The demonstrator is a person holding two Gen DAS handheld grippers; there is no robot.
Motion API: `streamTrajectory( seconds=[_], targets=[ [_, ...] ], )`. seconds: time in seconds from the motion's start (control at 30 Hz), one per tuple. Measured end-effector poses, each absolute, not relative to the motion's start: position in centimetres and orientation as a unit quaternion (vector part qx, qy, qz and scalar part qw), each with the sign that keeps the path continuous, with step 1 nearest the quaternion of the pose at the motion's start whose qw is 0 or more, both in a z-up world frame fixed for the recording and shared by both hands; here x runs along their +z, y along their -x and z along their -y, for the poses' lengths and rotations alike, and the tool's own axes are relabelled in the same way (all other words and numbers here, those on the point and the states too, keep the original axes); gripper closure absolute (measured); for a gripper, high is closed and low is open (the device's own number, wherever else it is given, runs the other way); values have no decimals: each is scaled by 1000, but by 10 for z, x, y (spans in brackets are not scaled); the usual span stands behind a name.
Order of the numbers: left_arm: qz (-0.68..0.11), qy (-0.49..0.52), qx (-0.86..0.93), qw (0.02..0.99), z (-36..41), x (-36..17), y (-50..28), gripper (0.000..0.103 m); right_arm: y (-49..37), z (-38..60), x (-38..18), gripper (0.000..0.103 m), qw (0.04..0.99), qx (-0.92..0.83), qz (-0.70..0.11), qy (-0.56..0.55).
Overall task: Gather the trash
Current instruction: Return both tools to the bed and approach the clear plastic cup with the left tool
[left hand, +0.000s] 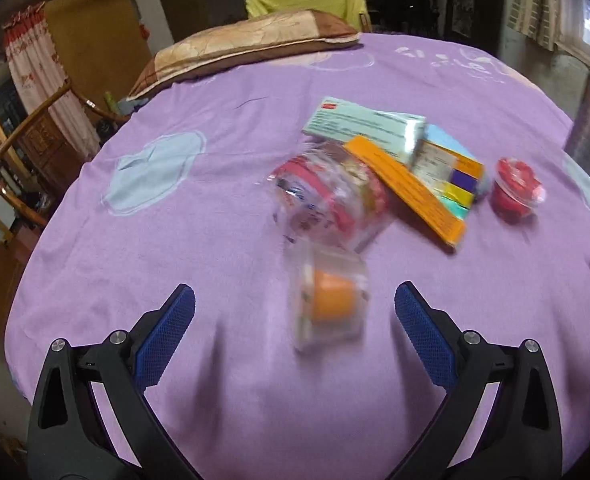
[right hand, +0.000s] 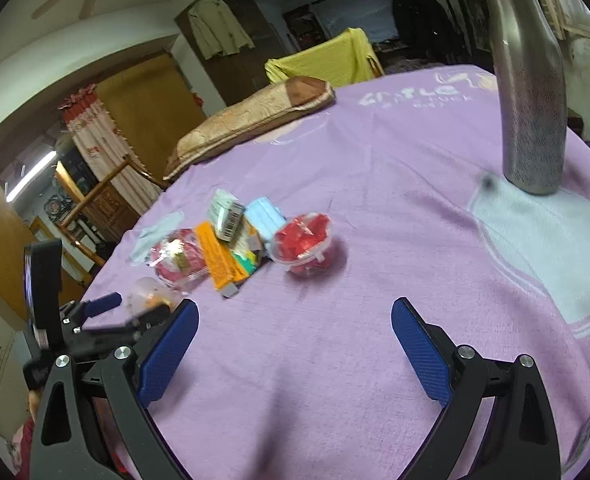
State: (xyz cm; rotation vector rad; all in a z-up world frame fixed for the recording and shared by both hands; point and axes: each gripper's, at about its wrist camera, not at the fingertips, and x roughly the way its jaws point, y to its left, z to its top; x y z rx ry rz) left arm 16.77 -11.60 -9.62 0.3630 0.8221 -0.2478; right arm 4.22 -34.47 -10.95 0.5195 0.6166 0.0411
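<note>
**Q:** What lies ahead of your left gripper (left hand: pixel 295 306)?

**A:** My textured blue pads (left hand: pixel 167 336) are spread wide, gripping nothing. Between them, untouched, lies a blurred clear plastic cup (left hand: pixel 329 306) with an orange core, on soft purple cloth (left hand: pixel 215 216).

**Q:** And the right gripper (right hand: pixel 295 320)?

**A:** Also spread and empty. Beyond sit a red-filled clear cup (right hand: pixel 305 246), flat orange carton (right hand: pixel 219 260) and crinkled wrapper (right hand: pixel 177 258), beside a speckled steel bottle (right hand: pixel 529 92).
</note>
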Motion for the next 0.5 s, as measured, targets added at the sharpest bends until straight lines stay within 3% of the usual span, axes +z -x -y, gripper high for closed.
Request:
streamTrajectory(
  seconds=[0.5],
  targets=[
    [-396, -84, -15, 914, -8, -81, -166, 7, -42, 345, -112, 7, 916, 41, -298, -264]
  ],
)
